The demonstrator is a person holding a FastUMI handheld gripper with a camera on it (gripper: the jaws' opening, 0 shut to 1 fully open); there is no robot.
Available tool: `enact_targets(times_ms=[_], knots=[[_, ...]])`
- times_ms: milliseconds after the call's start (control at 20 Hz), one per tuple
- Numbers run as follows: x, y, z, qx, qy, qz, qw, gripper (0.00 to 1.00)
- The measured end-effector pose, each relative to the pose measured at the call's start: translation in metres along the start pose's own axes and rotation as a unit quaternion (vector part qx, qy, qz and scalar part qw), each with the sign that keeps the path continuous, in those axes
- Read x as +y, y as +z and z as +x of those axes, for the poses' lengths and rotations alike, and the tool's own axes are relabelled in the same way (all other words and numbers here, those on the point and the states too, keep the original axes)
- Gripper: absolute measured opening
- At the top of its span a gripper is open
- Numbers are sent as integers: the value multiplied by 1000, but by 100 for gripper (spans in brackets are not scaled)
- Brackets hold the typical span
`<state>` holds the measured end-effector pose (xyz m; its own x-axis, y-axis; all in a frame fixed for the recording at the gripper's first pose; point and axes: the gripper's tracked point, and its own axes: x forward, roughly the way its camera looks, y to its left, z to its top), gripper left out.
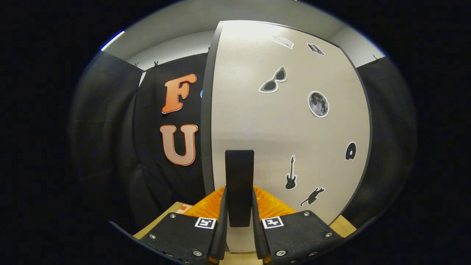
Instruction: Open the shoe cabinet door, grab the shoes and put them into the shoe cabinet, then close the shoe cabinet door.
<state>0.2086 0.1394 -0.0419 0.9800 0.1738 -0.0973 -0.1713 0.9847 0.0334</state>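
stickers: sunglasses (273,80), moon (318,104), guitar (290,173), cat (312,196), disc (350,151), all dark on a pale panel
top stickers: two (282,41) (315,49), too blurred to tell
tabletop (340,225): wooden, pale, below the panel
cloth wall (110,140): black, hanging behind
ceiling light (112,40): bright strip

Gripper (239,221) with silver screws on textured plates and a square coded marker beside each of its jaws
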Motion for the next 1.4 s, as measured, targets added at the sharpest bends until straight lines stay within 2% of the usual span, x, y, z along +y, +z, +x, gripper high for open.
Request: enact_targets(times_ms=[900, 1400], knots=[[-30, -2, -61, -5, 1, 9, 1000, 31], [-59, -4, -87, -2, -23, 10, 1000, 30]])
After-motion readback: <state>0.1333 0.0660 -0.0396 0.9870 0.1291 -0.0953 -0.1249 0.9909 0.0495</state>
